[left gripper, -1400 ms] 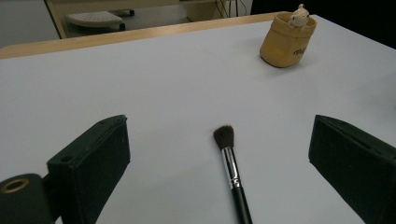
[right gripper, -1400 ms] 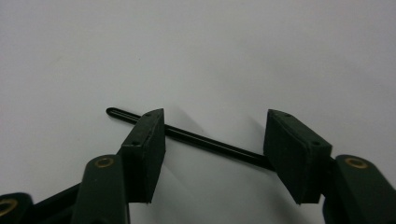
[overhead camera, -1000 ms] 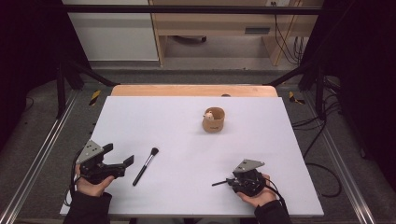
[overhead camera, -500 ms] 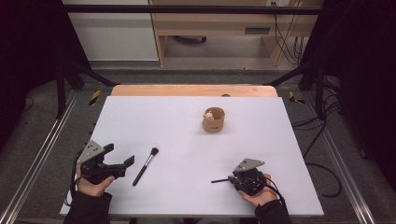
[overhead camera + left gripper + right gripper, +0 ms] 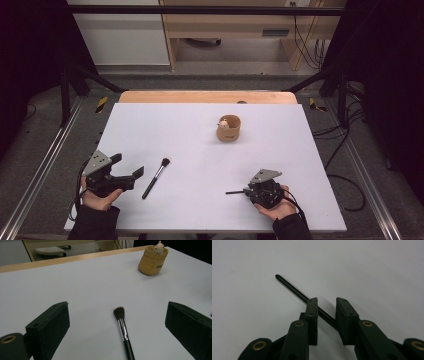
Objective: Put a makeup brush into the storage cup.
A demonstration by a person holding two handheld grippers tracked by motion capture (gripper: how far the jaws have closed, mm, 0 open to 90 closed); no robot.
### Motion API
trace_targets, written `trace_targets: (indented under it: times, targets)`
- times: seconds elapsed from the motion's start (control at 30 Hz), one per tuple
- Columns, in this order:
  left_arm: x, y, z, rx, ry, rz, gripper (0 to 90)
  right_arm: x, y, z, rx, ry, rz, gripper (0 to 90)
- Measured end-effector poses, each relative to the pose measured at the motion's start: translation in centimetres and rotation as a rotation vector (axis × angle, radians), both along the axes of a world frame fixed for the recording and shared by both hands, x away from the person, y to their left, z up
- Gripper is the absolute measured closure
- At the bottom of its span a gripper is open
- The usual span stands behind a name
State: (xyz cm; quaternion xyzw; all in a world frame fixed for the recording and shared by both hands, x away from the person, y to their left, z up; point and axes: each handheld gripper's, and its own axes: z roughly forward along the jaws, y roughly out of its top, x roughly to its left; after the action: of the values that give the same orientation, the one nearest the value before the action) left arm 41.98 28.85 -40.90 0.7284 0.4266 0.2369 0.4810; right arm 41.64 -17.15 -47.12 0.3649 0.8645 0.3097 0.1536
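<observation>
Brush (image 5: 123, 327) between wide left gripper (image 5: 117, 322) jaws; table (image 5: 200, 130) edge near.

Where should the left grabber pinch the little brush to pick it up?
Probably the brush by its thin black handle, just behind the silver collar, coming straight down. It lies flat between the open left gripper jaws, and the bristles are soft.
</observation>
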Motion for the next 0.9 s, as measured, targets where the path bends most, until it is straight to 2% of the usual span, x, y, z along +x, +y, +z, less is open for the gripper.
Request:
trace_targets:
  times: [0.2,0.3,0.37,0.53,0.7,0.73,0.9]
  targets:
    - [0.0,-0.02,0.0,0.002,0.001,-0.001,4.9,-0.02,-0.1,0.19,0.008,0.008,-0.005,78.4]
    - [0.01,-0.01,-0.01,0.002,0.001,-0.002,4.9,0.07,-0.2,0.18,0.007,0.006,0.008,77.3]
    - [0.01,0.0,-0.01,0.003,0.001,-0.001,4.9,0.12,-0.07,-0.03,-0.003,0.004,0.01,72.5]
    - [0.01,0.01,-0.01,0.001,0.0,0.0,4.9,0.19,-0.04,-0.05,-0.001,0.004,0.014,73.8]
    - [-0.01,0.0,0.0,0.001,-0.001,0.0,4.9,0.09,-0.07,0.19,0.009,0.009,0.016,80.5]
    - [-0.02,0.01,-0.01,0.0,0.0,0.001,4.9,-0.02,-0.18,0.39,0.029,0.007,0.02,90.0]
    - [-0.01,0.06,0.0,-0.001,0.0,0.0,4.9,-0.06,-0.18,0.39,0.023,0.004,0.03,88.8]
